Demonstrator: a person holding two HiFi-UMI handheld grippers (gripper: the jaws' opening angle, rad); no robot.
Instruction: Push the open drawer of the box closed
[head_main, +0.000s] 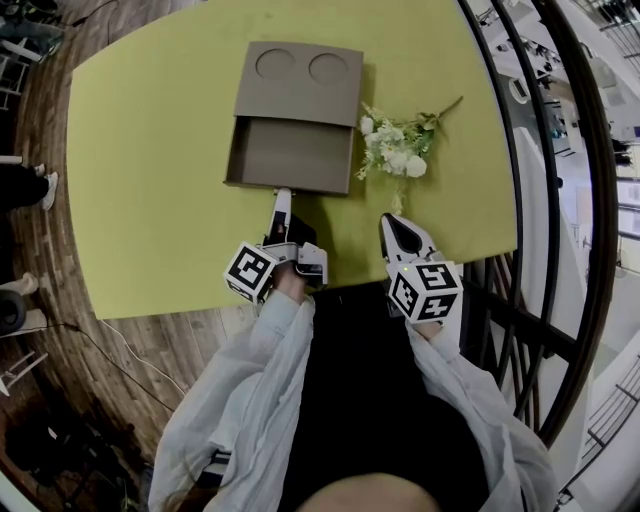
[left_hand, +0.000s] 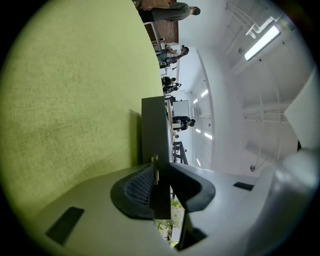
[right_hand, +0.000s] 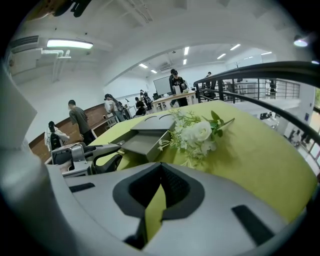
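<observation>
Open drawer (head_main: 290, 152) was pinched at its front by left gripper (head_main: 283, 196); right gripper (head_main: 390, 222) was pressed together, empty.
Its box (head_main: 300, 80) sat straight beyond left gripper; white flowers (head_main: 395, 148) lay ahead of right gripper, just beside drawer, on green table (head_main: 150, 200).

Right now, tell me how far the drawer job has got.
Done: nothing yet. The drawer sticks well out of the box. In hand: the left tongs are closed on the drawer's front edge. The right tongs are shut and empty, hovering over the table by the flowers. Left: push the drawer fully in.
</observation>
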